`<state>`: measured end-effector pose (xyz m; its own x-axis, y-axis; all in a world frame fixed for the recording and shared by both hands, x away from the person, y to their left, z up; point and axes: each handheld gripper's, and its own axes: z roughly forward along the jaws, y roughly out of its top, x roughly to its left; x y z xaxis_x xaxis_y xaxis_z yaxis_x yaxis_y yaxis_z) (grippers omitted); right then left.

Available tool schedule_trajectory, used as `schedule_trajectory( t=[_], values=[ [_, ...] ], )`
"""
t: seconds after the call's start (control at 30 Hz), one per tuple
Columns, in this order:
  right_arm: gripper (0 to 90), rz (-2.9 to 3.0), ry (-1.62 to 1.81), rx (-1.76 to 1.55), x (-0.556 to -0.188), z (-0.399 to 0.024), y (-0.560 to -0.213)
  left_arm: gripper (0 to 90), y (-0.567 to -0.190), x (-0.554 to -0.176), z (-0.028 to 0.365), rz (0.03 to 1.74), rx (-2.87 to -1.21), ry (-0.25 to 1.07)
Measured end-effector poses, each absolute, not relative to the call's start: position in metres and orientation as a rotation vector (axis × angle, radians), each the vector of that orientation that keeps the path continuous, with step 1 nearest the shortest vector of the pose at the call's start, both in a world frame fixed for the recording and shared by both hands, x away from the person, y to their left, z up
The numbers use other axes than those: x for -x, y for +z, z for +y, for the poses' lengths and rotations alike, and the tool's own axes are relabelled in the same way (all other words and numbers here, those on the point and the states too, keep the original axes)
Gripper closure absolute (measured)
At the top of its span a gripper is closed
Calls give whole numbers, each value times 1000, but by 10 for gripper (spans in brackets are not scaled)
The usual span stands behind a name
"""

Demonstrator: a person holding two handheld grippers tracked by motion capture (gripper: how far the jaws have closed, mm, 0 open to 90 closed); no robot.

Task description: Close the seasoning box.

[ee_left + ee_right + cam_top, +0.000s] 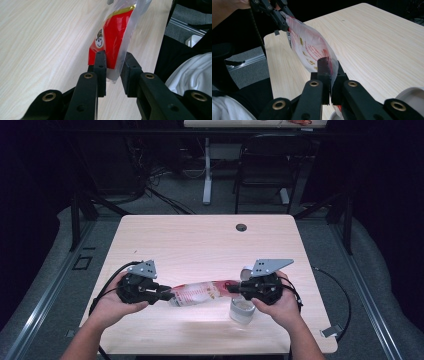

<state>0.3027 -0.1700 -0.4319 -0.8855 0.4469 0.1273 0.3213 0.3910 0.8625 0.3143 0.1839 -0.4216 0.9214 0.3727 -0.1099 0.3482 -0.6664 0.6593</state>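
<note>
With the right gripper [329, 75] clenched on the packet [200, 293] and the left gripper [113, 72] seemingly only loosely gripping it, the left end may slip free over the cup [242, 309].

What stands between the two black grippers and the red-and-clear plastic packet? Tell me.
Nothing visible. The left gripper and right gripper each clamp one end of the red-and-clear plastic packet. The clear round cup sits beneath the right gripper, not between.

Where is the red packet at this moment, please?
In the high view the packet hangs over the table's near middle, stretched between the left tongs and the right tongs, just left of a clear cup.
</note>
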Motion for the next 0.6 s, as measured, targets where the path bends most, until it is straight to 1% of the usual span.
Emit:
schedule_trajectory(
  t=[0.6],
  values=[
    [888,2514,1537,-739,-306,-176,-434,769,-407,-321,183,499,-2342,48]
  ],
)
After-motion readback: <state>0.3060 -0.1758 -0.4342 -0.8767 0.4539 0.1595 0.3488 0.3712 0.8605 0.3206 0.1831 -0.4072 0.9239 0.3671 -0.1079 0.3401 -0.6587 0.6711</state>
